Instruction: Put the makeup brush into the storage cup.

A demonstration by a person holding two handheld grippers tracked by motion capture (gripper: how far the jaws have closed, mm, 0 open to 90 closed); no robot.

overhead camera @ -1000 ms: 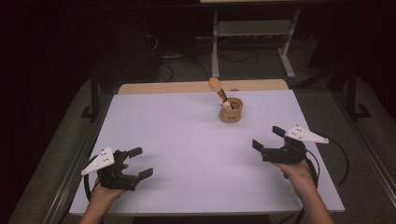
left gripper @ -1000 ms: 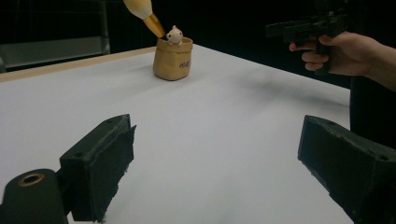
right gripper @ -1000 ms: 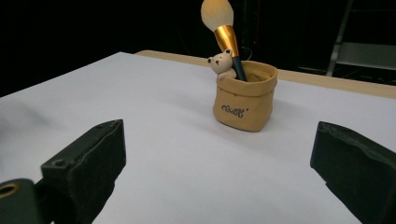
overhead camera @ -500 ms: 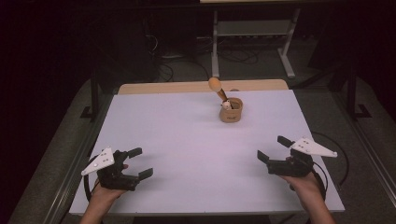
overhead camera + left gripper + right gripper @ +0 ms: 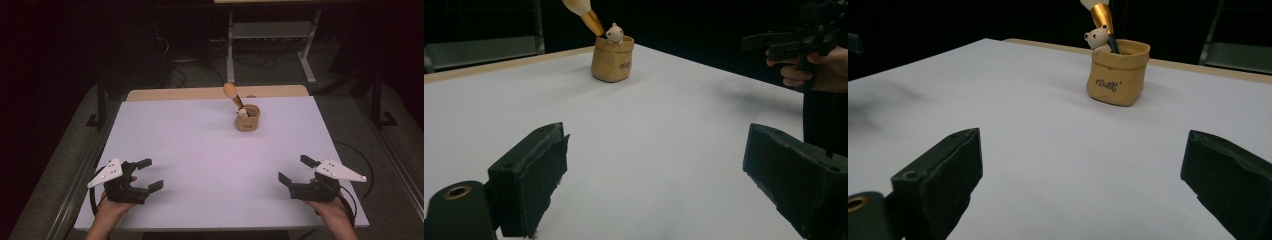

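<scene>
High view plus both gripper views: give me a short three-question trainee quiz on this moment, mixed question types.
1. True or false: the left tool is shut on the tan pouch.
2. What leans out of the pouch beside the small bear figure? A) a brush with a gold ferrule B) scissors C) a ruler
3. Fill in: the right tool is held with its jaws ____.

Key: 1 false, its jaws stand apart, far from the pouch. 2 A. 3 open.
</scene>
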